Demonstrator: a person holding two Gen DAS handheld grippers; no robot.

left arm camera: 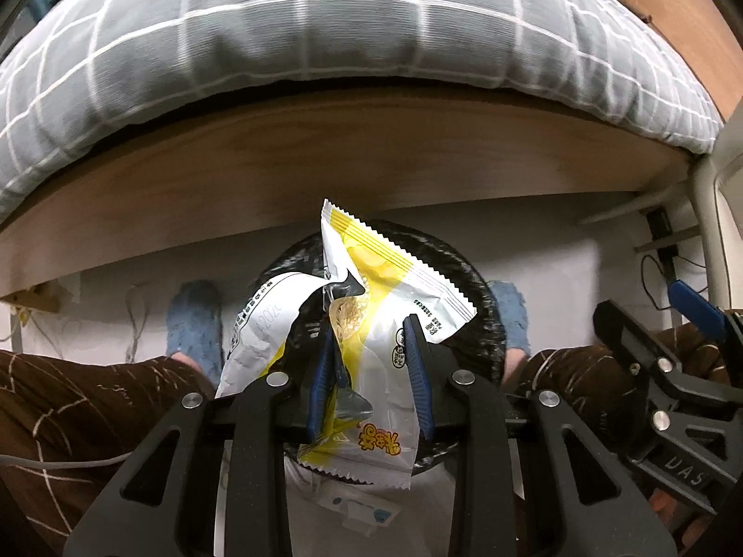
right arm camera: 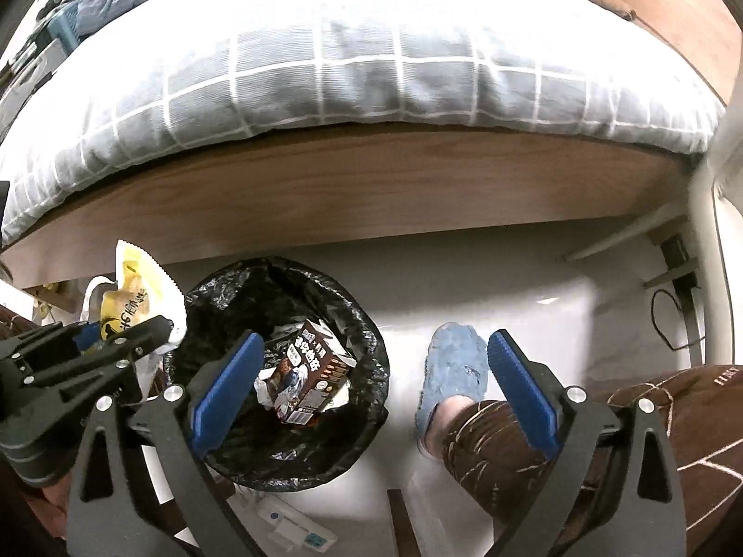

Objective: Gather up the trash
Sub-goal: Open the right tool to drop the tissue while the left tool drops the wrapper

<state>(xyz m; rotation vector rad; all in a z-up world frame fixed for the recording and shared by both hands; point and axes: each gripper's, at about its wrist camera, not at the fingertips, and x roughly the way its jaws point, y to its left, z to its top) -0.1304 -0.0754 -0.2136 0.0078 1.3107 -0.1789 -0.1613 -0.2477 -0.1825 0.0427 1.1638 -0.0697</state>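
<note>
My left gripper is shut on a crumpled yellow-and-white snack wrapper and holds it right above a round trash bin lined with a black bag. In the right wrist view the same wrapper hangs in the left gripper at the bin's left rim. My right gripper stands wide open with nothing between its blue pads, just above the bin's right side. A brown drink carton lies inside the bin on crumpled paper.
A wooden bed frame with a grey checked mattress cover runs across just behind the bin. A person's legs in brown trousers and blue slippers flank the bin. A white tag lies on the pale floor; cables hang at right.
</note>
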